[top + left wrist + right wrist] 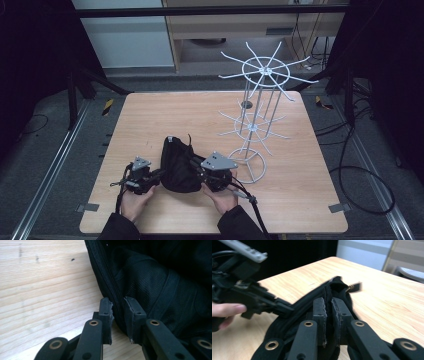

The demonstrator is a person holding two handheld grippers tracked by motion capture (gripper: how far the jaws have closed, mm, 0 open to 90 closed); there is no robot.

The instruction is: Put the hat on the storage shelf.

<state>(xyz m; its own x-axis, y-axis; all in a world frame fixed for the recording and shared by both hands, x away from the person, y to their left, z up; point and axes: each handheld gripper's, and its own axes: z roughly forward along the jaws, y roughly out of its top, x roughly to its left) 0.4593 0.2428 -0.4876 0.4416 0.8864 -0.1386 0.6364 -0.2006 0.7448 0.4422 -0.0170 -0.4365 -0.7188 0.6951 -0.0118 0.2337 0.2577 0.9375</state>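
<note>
The black fabric bag (177,165) lies at the wooden table's (150,112) near edge, one bag pinched at its left rim by the left gripper (117,311) and at its right rim by the right gripper (328,312); thin cloth could slip free, or snag the one white wire rack (257,115).

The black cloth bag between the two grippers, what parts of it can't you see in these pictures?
- Black fabric bag, high view: too small and dark to tell what kind of bag it is or find an opening.
- Its underside: hidden against the light wooden table.
- Left gripper view: the bag's right side is cut off by the picture edge.
- Right gripper view: the small fitting at the bag's far end is blurred, and the jaws cover the pinched seam.
</note>
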